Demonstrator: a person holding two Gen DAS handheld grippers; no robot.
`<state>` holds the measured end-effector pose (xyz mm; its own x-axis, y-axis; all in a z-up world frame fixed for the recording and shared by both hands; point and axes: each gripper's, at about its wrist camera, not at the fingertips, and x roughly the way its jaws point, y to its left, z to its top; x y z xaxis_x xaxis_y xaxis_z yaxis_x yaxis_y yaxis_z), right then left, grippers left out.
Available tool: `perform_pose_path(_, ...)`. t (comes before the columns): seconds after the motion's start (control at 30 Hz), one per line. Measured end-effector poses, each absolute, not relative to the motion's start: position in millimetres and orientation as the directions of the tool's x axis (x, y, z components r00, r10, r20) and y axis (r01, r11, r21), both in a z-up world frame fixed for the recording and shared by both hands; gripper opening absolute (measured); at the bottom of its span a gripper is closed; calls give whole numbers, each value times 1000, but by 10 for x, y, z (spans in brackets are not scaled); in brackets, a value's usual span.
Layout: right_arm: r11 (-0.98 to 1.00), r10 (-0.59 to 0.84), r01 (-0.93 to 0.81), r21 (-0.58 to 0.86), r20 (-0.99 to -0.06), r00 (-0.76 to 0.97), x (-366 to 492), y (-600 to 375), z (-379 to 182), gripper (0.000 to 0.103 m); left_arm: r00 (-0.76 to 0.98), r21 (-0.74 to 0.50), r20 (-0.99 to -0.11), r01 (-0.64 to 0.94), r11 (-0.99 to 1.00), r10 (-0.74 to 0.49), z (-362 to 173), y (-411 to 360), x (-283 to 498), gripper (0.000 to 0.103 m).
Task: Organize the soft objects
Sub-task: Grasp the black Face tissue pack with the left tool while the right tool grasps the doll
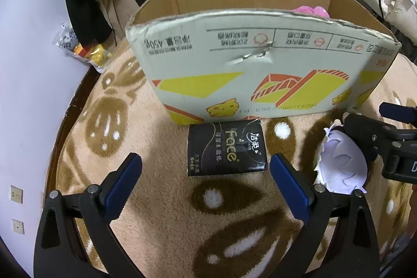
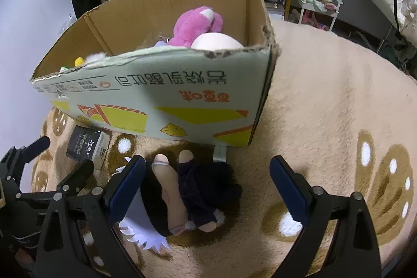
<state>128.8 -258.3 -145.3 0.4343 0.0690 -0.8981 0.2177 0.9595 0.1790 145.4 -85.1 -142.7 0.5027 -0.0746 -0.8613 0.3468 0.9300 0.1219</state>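
In the left wrist view, the left gripper [image 1: 206,177] hangs wide open and empty over the fleecy tan paw-print blanket [image 1: 161,223]; a black soft tissue pack [image 1: 227,147] lies just beyond its fingertips, centred between them, its long axis running near to far, touching the printed cardboard box [image 1: 260,64]. To the right, the right gripper [image 1: 385,137] hovers by a small plush doll in dark clothes with a white frill [image 1: 341,160]. In the right wrist view, the right gripper [image 2: 207,180] is likewise spread wide, holding nothing; the doll [image 2: 187,189] lies between the jaws, nearer the left finger, lengthwise near to far. A pink plush toy [image 2: 195,25] already sits inside the box [image 2: 161,100].
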Motion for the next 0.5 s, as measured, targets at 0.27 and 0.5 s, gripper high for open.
perform_pose_path(0.27,952,159,176,250,-896,415,1335,-2477,-1535,100,447,75,-889,358,931,-101,-1528,-844,1505,97)
perform_pose_path(0.5,920,245,193,342,-883,400,1329,-2514,-1588,81,420,29,-897,368,929,-139,-1584,-828,1517,67)
